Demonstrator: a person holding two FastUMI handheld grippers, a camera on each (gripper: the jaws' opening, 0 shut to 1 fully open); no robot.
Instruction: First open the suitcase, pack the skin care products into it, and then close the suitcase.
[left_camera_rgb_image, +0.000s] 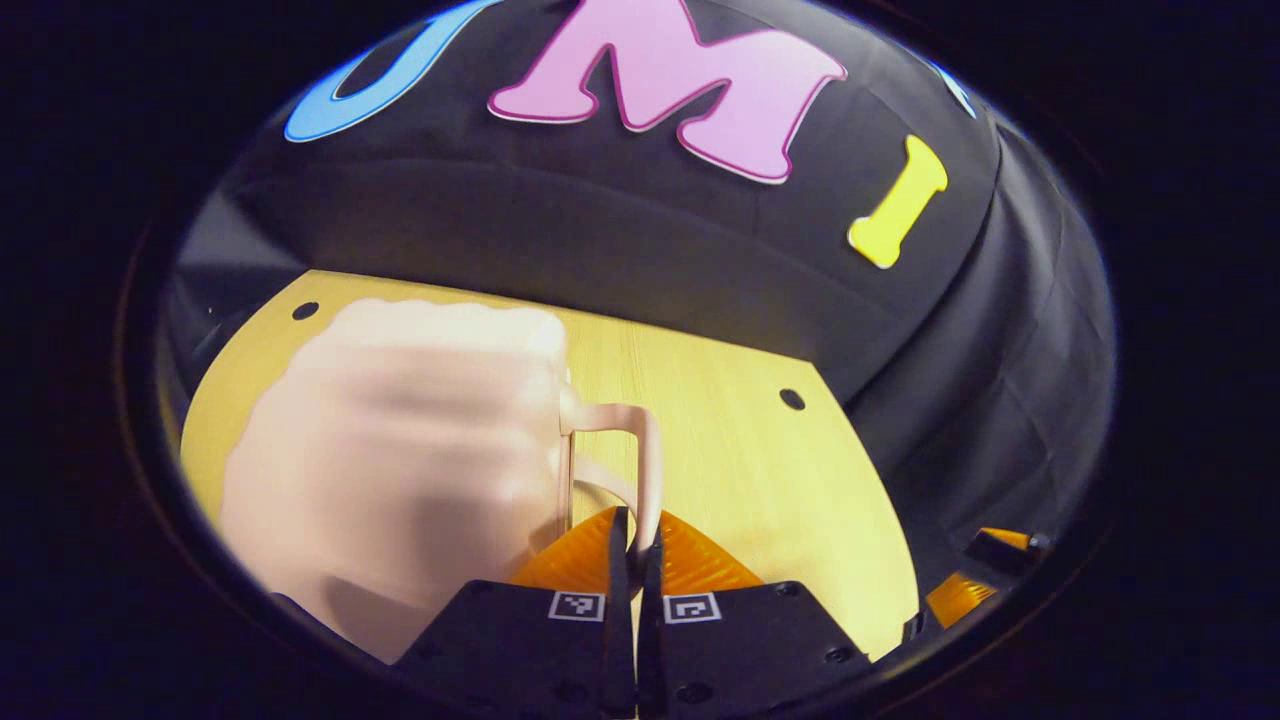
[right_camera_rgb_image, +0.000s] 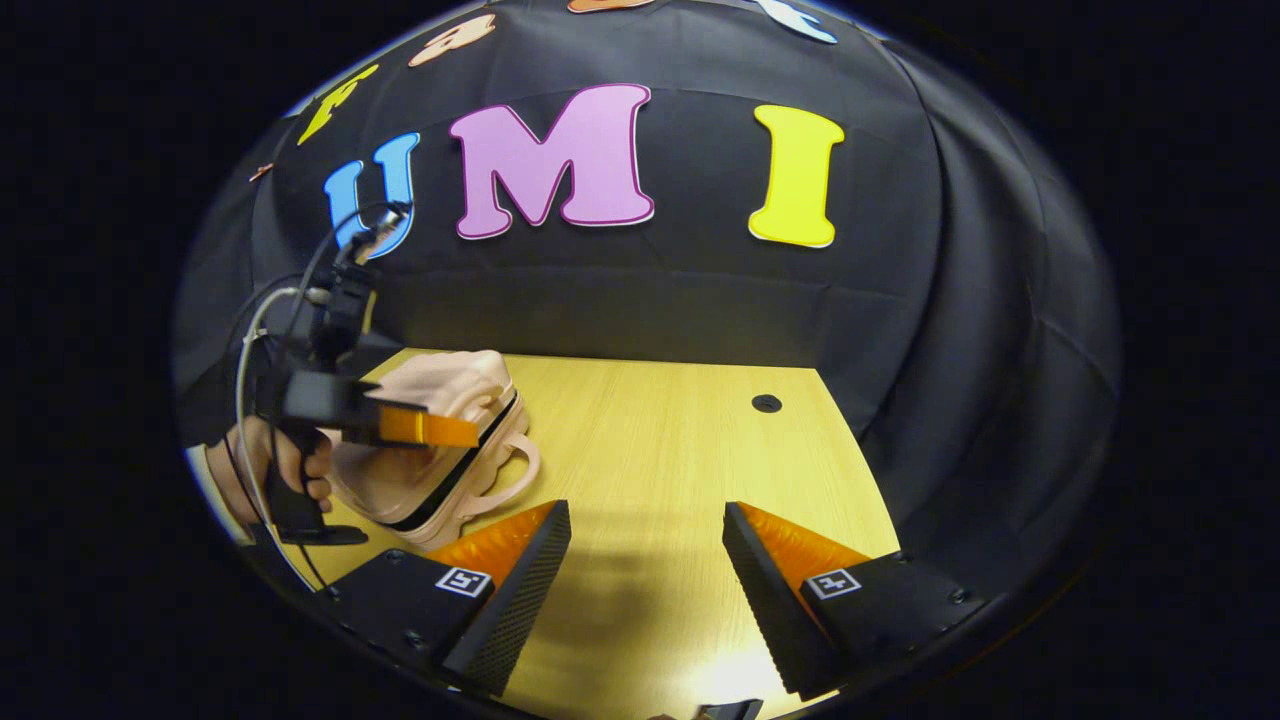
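In the left gripper view, the left gripper (left_camera_rgb_image: 636, 548) has its two fingers squeezed together on the thin pink handle (left_camera_rgb_image: 650, 470) of the suitcase (left_camera_rgb_image: 400, 470). The suitcase is a small pink case. It looks blurry here and sits just in front of the gripper, on the left side of the wooden table (left_camera_rgb_image: 740, 450). It looks closed, and I see no skin care products near it. At the right edge, a bit of the other gripper peeks in.

In the right gripper view, the right gripper (right_camera_rgb_image: 645, 560) has its fingers wide apart. It holds nothing and hangs over a bare part of the table (right_camera_rgb_image: 680, 440). Far off on the left, a hand (right_camera_rgb_image: 275, 465) holds the left gripper (right_camera_rgb_image: 440, 430) against the suitcase (right_camera_rgb_image: 430, 450). The case looks tipped up on its side, with the dark seam between its two halves facing this way and its handle (right_camera_rgb_image: 515, 470) sticking out to the right. The halves look pressed shut.

I think the step is moving the case by its handle, either to get it ready to open or after closing it. I cannot tell which. If it is the start, the next move needs the case laid flat and steady. Then the free right gripper can find the seam and lift the lid while the left one keeps the case from sliding.
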